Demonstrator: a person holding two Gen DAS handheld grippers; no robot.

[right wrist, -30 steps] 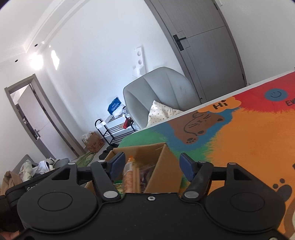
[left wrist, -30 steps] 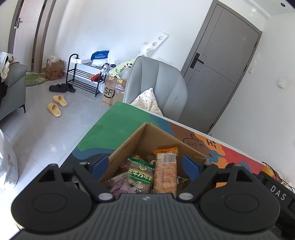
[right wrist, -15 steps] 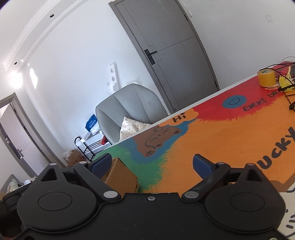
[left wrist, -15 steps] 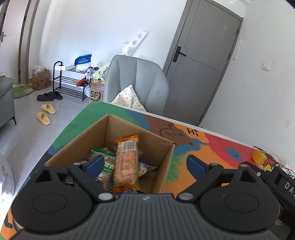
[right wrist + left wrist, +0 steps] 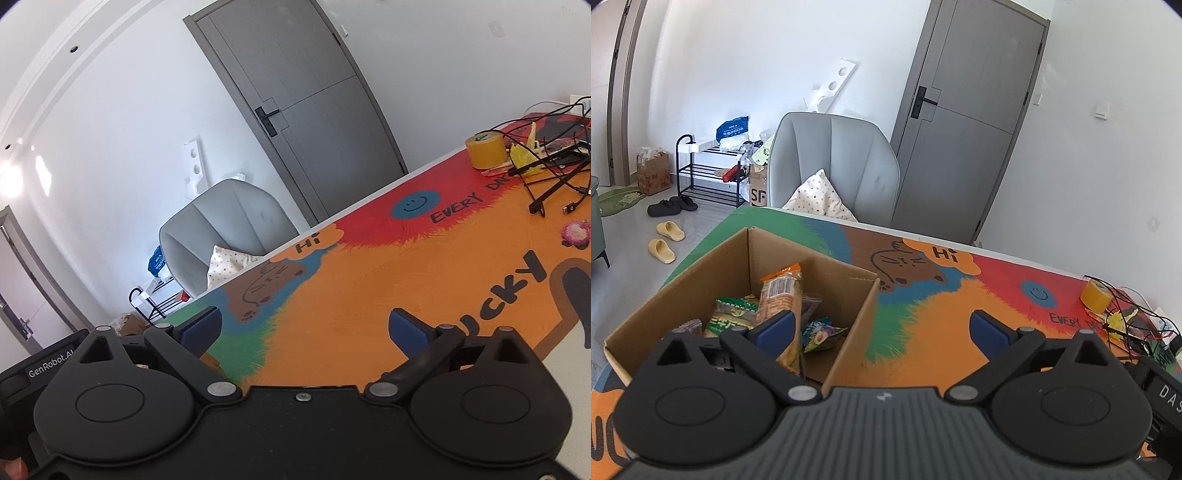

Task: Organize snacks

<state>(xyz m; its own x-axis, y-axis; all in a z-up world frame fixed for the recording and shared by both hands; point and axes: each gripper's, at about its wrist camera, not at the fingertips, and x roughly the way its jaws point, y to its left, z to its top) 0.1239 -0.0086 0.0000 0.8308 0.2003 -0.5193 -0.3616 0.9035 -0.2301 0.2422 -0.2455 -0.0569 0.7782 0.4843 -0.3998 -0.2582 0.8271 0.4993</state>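
A cardboard box (image 5: 713, 269) sits at the left end of the colourful table mat (image 5: 942, 325). It holds several snack packets: a long orange packet (image 5: 781, 295) leaning upright, a green one (image 5: 733, 314) and a small blue-green one (image 5: 818, 332). My left gripper (image 5: 882, 328) is open and empty, above the box's right wall and the mat beside it. My right gripper (image 5: 306, 330) is open and empty above the orange part of the mat (image 5: 369, 277). The box is almost hidden in the right wrist view.
A roll of yellow tape (image 5: 485, 151) and tangled black cables (image 5: 554, 170) lie at the far right of the table. A small pink item (image 5: 576, 232) lies near the right edge. A grey chair (image 5: 831, 162) with a cushion stands behind the table.
Both grippers have swung to the right, away from the box. The box has slid to the left in the left wrist view and nearly out of the right wrist view. Both stay open.
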